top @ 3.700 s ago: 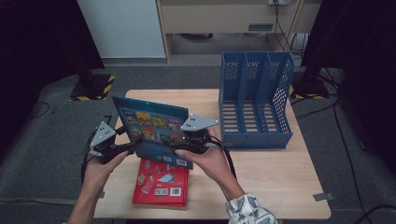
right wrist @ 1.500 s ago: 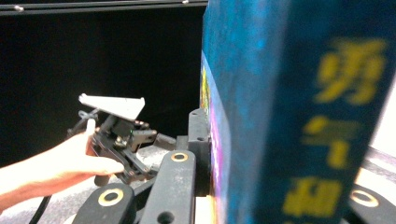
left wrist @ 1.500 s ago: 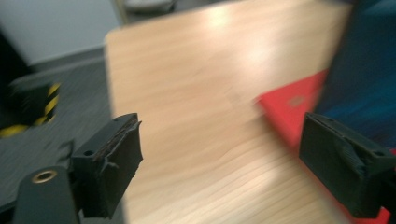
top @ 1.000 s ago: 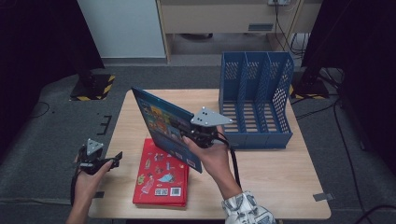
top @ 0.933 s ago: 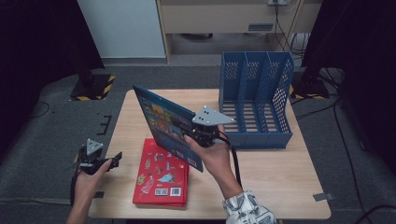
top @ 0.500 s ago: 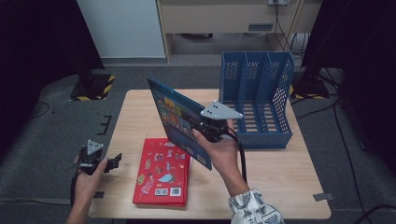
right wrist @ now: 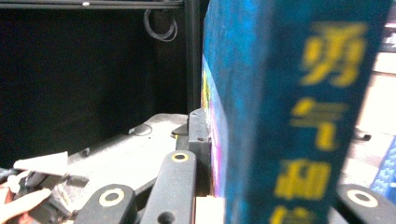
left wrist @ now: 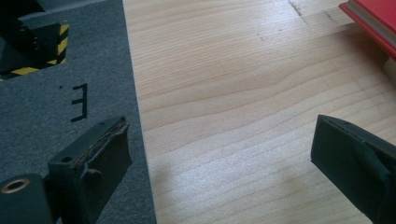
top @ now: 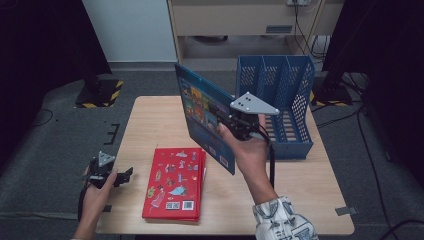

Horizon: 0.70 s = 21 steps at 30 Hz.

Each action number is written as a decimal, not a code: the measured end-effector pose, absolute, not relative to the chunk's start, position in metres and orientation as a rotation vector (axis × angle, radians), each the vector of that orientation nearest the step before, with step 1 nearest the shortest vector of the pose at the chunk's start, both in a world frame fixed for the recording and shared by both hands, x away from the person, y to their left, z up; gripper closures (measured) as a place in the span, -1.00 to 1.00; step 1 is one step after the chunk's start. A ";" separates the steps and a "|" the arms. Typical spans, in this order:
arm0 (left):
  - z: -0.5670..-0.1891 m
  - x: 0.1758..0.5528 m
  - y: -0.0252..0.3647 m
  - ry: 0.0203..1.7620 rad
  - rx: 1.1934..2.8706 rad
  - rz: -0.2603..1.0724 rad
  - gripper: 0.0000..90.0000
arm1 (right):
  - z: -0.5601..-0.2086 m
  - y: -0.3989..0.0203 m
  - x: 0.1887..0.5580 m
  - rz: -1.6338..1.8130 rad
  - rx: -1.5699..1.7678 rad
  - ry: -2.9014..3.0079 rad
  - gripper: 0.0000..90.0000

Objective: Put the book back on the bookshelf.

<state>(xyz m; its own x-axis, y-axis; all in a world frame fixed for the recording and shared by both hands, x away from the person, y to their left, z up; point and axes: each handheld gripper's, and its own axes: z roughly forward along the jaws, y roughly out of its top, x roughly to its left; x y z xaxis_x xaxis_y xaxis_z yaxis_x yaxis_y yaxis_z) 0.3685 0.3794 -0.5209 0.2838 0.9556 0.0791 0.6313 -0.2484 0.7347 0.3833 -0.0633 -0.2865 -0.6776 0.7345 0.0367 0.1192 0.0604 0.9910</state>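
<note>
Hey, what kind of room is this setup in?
Probably a lab or recording room: a lone wooden table on grey carpet, hazard-striped stand feet, and cables trailing by the back cabinet.

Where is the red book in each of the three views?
High view: red book lies flat, lower centre of the table.
Left gripper view: its corner at top right.
Right gripper view: not in it.
Shared landmark: the wooden table.

Wooden table [top: 310, 200] bearing a flat red hardcover book [top: 175, 182] toward its front left and a blue perforated plastic file rack [top: 280, 107] at its back right. Between them, a blue picture book [top: 202, 117] is held upright above the tabletop; the left gripper [top: 122, 175] sits at the table's left edge.
</note>
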 end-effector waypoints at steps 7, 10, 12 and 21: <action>-0.525 0.370 0.377 1.409 1.988 0.676 -0.92 | -0.269 -0.075 0.385 1.661 0.884 1.815 0.84; -0.528 0.371 0.376 1.410 2.004 0.658 -0.92 | -0.262 -0.081 0.387 1.646 0.896 1.798 0.84; -0.529 0.371 0.374 1.407 2.011 0.646 -0.92 | -0.259 -0.085 0.387 1.635 0.907 1.788 0.84; -0.533 0.372 0.371 1.407 2.032 0.620 -0.93 | -0.250 -0.109 0.386 1.601 0.947 1.733 0.84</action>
<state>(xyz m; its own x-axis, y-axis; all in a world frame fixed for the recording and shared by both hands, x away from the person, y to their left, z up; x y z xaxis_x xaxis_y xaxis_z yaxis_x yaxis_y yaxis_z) 0.3722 0.3715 -0.5327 0.3341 0.9414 0.0458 0.6693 -0.2712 0.6918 0.3859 -0.1086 -0.2505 -0.5724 0.8188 0.0440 0.1089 0.0227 0.9938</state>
